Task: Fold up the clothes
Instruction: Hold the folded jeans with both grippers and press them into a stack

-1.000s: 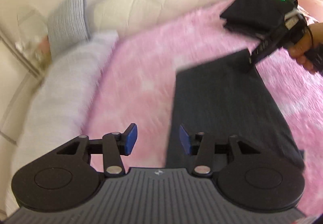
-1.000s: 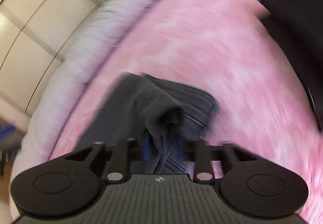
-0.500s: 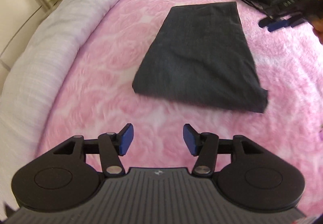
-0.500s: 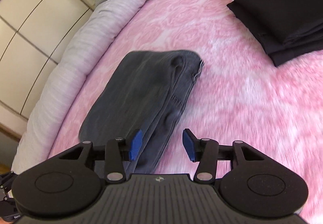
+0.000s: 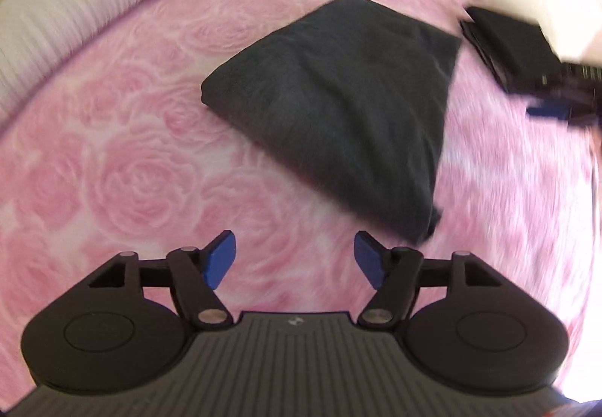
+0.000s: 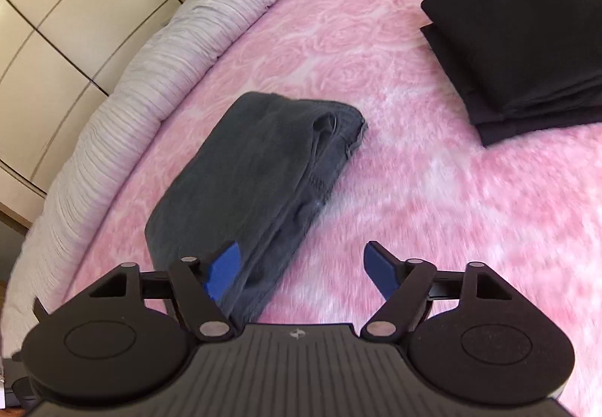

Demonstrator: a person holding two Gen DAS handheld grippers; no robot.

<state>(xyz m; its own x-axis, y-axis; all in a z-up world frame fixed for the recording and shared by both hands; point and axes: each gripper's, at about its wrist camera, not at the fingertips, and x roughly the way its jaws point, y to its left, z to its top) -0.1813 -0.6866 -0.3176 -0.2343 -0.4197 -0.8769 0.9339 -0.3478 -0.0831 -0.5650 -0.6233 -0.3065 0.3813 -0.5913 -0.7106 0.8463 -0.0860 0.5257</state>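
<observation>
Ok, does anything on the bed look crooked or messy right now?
Only slightly: the folded grey garment lies flat on the pink blanket, but its layered edge is uneven, with a corner bunched up at the far end. The black stack looks tidy.

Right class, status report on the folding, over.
Left tool and right tool opening, nothing between pads. Grey garment folded on pink blanket. Black stack apart, path clear.

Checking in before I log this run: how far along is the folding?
Done: the grey garment lies folded on the pink blanket, near a folded black stack. In hand: nothing; the left gripper and right gripper are opening, empty. Left: perhaps stacking the grey piece.
</observation>
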